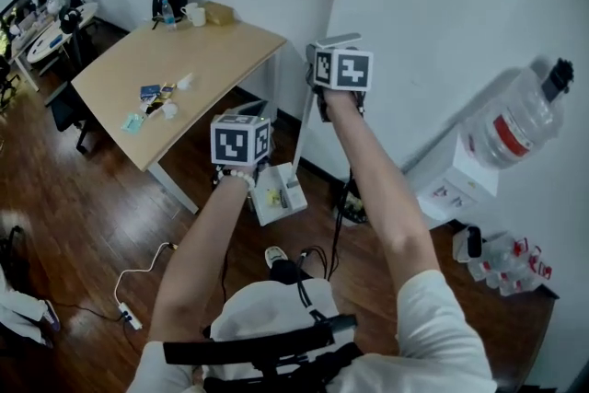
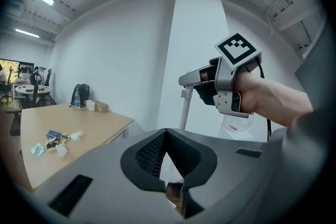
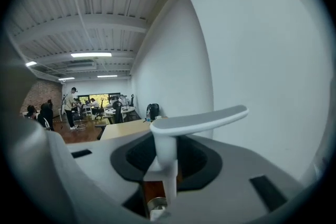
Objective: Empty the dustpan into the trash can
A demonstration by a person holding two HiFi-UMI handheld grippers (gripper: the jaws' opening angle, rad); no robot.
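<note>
Dustpan (image 1: 276, 198) hangs mid-frame, scraps inside. Right gripper (image 3: 165, 168) is clamped on its handle (image 3: 197, 120). Left gripper (image 2: 168, 157) is closed, jaw tips meeting.

White walls (image 1: 433, 5), dark wood floor (image 1: 83, 225), pale wooden table (image 1: 184, 60), ceiling strip lights (image 3: 90, 54)

Wooden table (image 1: 221, 51), scattered wrappers (image 1: 152, 95), floor (image 1: 83, 216), power strip (image 1: 129, 317)

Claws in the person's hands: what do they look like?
The left claw and right claw are grey plastic with dark pads; each carries a white cube with black square markers. A black cable trails from the right one. The shirt is white, short-sleeved.
</note>
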